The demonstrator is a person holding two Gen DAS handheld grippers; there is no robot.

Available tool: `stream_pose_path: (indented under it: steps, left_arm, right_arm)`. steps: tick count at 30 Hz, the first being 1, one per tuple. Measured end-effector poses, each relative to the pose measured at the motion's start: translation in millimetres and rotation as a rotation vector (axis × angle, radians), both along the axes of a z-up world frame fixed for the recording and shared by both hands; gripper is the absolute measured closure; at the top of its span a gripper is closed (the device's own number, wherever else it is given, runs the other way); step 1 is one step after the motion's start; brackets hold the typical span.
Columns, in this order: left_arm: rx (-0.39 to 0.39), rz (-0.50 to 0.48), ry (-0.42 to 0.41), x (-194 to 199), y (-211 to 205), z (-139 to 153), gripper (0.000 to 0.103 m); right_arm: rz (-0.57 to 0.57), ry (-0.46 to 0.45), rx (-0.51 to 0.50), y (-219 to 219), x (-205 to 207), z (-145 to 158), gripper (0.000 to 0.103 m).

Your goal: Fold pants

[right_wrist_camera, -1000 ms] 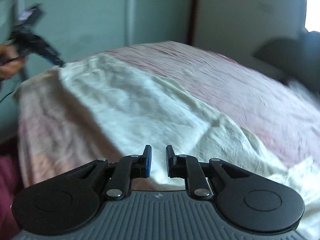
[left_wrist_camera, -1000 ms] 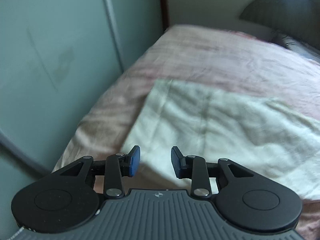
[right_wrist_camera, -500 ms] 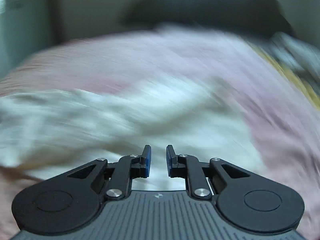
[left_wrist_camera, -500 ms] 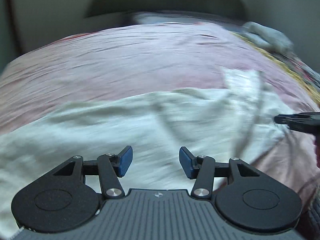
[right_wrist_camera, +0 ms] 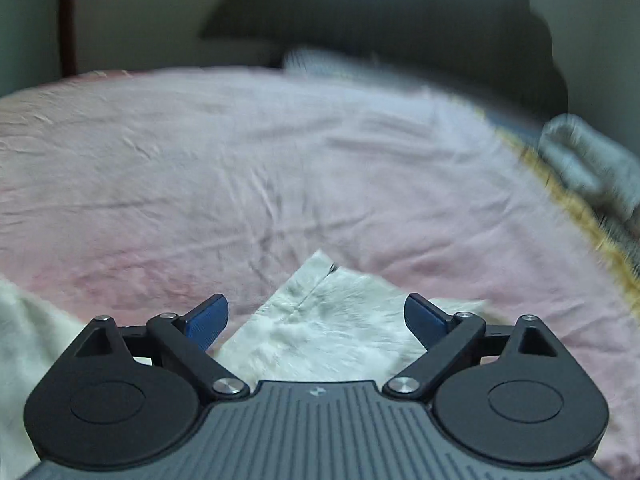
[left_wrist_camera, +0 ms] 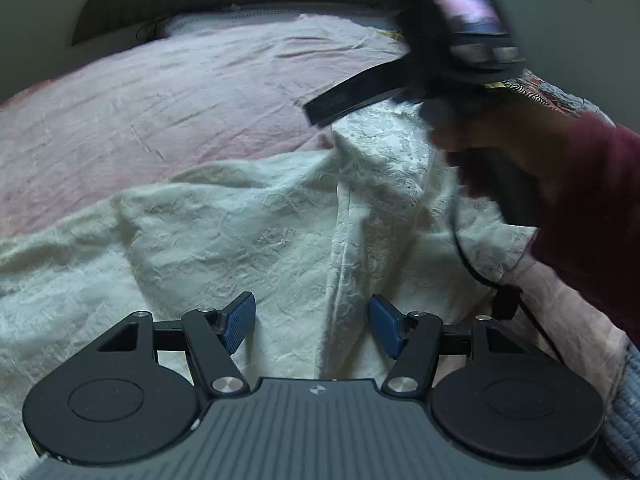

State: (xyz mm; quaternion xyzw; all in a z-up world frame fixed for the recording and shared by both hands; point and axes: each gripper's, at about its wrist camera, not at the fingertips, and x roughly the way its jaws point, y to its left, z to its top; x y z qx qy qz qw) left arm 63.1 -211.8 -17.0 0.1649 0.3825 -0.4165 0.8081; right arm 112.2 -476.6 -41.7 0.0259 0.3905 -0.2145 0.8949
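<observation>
Cream textured pants [left_wrist_camera: 272, 232] lie spread and wrinkled on the pink bedsheet [left_wrist_camera: 160, 100]. My left gripper [left_wrist_camera: 312, 326] hovers over them near a raised fold, its jaws opening, and no cloth is pinched between the blue pads. In the left wrist view the right gripper's body [left_wrist_camera: 448, 40] and the hand in a dark red sleeve [left_wrist_camera: 580, 184] hang over the pants' right end. My right gripper [right_wrist_camera: 316, 320] has its jaws opening wide above a corner of the pants [right_wrist_camera: 320, 320] with a seam, and its pads are clear of the cloth.
The pink bedsheet [right_wrist_camera: 240, 160] covers the bed up to a dark headboard [right_wrist_camera: 380, 32]. A pillow [left_wrist_camera: 224, 20] lies at the far end. A grey cloth and a yellow patterned blanket [right_wrist_camera: 580, 168] sit at the right edge. A black cable [left_wrist_camera: 480, 264] trails from the right gripper.
Both views swung from the bed's left side and the wall toward the headboard. The left jaws widened steadily. The right jaws went from nearly shut to wide open over a pants corner.
</observation>
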Motion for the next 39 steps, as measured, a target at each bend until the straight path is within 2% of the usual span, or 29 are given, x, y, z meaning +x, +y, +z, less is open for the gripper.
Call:
stream_pose_path:
  steps: [2,3,4,5,6,8,9,12,15,19,21,23,24,25,26,27,28,29,31,32,33,35,37,39]
  left_arm:
    - [0.005,-0.008,-0.051,-5,-2,0,0.037]
    - [0.006,-0.008,-0.072,-7,-4,0,0.042]
    - [0.007,-0.002,-0.083,-7,-5,-1,0.061]
    - [0.011,-0.001,-0.08,-7,-8,-1,0.069]
    - [0.008,-0.001,-0.064,-5,-10,0,0.081]
    - [0.0,0.007,-0.056,-6,-11,0,0.085]
    - [0.001,0.002,-0.07,-10,-11,1,0.092]
    - [0.014,-0.072,-0.144,-30,-11,5,0.092]
    - [0.042,-0.121,-0.198,-47,-16,-1,0.092]
    - [0.068,-0.1,-0.208,-46,-25,-10,0.09]
    - [0.065,-0.094,-0.207,-45,-26,-9,0.087]
    - [0.065,-0.092,-0.216,-48,-25,-7,0.084]
    - [0.068,-0.092,-0.223,-49,-25,-7,0.083]
    - [0.069,-0.089,-0.228,-51,-26,-7,0.084]
    - [0.072,-0.087,-0.228,-54,-23,-6,0.086]
    - [0.074,-0.086,-0.227,-54,-23,-6,0.088]
    - [0.072,-0.079,-0.231,-55,-24,-5,0.088]
    - [0.069,-0.07,-0.242,-54,-24,-4,0.089]
    - [0.061,-0.03,-0.282,-55,-21,3,0.092]
    - [0.051,-0.016,-0.3,-55,-20,7,0.092]
    - [0.042,-0.015,-0.302,-55,-17,12,0.093]
    - [0.035,-0.053,-0.273,-59,-14,20,0.094]
    - [0.043,-0.123,-0.256,-70,-13,17,0.094]
    - [0.077,-0.161,-0.279,-84,-14,5,0.093]
  right_arm:
    - [-0.027,0.011,0.062,-8,6,-11,0.047]
    - [-0.029,-0.009,0.091,-10,3,-13,0.052]
    - [-0.04,-0.029,0.1,-13,-2,-12,0.072]
    - [-0.053,-0.046,0.106,-16,-10,-10,0.086]
    - [-0.07,-0.075,0.126,-19,-19,-8,0.089]
    - [-0.115,-0.158,0.187,-31,-50,3,0.091]
    - [-0.144,-0.203,0.221,-37,-67,9,0.091]
    - [-0.229,-0.337,0.374,-57,-132,17,0.091]
    - [-0.3,-0.367,0.462,-69,-185,11,0.091]
    - [-0.379,-0.403,0.656,-86,-214,-16,0.087]
    - [-0.41,-0.45,0.748,-93,-217,-25,0.073]
    - [-0.394,-0.522,0.825,-97,-215,-28,0.037]
    - [-0.378,-0.549,0.832,-98,-211,-27,0.033]
    - [-0.384,-0.553,0.811,-98,-207,-25,0.033]
    - [-0.402,-0.546,0.789,-98,-204,-22,0.041]
    - [-0.404,-0.539,0.78,-98,-200,-21,0.055]
    - [-0.402,-0.531,0.781,-99,-197,-20,0.085]
    - [-0.399,-0.519,0.791,-101,-193,-20,0.093]
    - [-0.372,-0.52,0.79,-104,-182,-9,0.095]
    - [-0.328,-0.559,0.766,-102,-180,6,0.095]
    - [-0.267,-0.608,0.721,-96,-182,23,0.095]
    - [-0.217,-0.63,0.626,-86,-192,50,0.095]
    - [-0.248,-0.58,0.595,-85,-208,49,0.095]
    - [-0.322,-0.456,0.535,-88,-221,28,0.095]
